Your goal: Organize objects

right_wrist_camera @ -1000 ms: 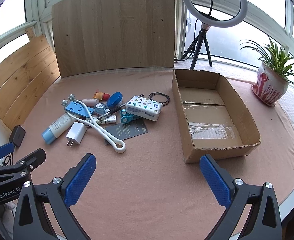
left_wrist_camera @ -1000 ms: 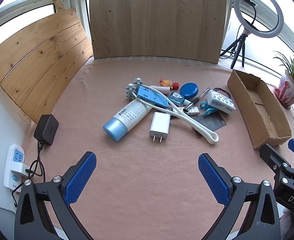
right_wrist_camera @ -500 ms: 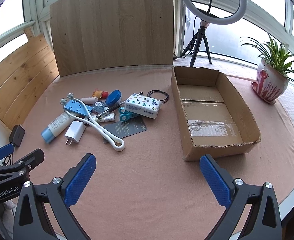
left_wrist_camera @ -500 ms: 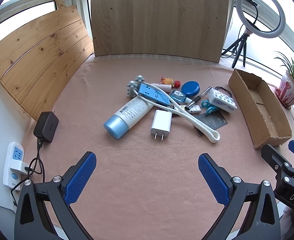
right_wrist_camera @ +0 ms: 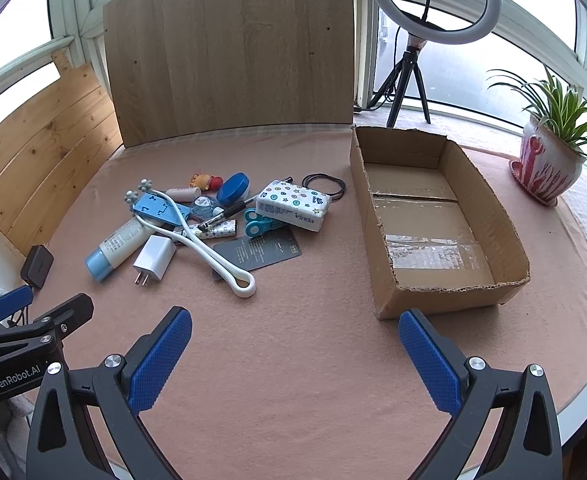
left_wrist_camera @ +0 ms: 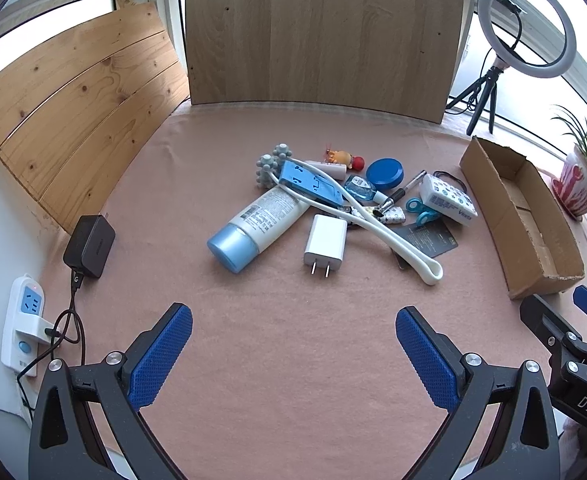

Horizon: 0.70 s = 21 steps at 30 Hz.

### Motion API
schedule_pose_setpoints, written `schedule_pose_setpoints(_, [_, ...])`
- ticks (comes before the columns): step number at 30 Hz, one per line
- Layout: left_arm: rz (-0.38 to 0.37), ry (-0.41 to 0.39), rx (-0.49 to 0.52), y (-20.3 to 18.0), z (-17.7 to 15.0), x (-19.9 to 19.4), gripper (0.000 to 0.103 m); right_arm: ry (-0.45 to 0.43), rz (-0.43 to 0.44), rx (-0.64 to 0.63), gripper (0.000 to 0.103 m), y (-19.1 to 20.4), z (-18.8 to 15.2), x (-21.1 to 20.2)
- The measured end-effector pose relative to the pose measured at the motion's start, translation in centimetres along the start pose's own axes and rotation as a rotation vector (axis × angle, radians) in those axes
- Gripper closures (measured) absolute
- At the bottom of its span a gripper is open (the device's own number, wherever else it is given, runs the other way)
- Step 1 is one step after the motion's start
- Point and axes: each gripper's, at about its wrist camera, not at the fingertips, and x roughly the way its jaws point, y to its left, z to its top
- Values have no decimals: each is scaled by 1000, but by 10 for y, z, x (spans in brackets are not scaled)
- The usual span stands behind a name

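I've eased my left gripper (left_wrist_camera: 293,356) and right gripper (right_wrist_camera: 295,358) slightly nearer the pile (left_wrist_camera: 325,204); both gape wide, empty, and the box (right_wrist_camera: 385,276) holds nothing yet.

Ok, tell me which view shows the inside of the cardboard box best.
The right wrist view. There the cardboard box lies open toward the camera, so its taped floor and all four walls show, with nothing inside. In the left wrist view the same box sits at the far right edge, foreshortened, showing mostly its near wall and a strip of floor.
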Motion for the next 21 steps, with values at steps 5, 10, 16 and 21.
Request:
schedule_pose_setpoints(5, [1, 0, -1, 1, 0, 1, 0, 6, 13, 3, 1, 0, 0, 2])
schedule_pose_setpoints(10, [-1, 5, -5, 3, 3, 5, 0, 11, 26, 11, 1, -1, 1, 5])
schedule_pose_setpoints(16, [-5, 7, -6, 4, 6, 8, 0, 16, 35, 10, 1, -1, 3, 8])
schedule_pose_setpoints(21, [-3, 11, -5, 3, 7, 11, 0, 22, 45, 7, 2, 0, 4, 9])
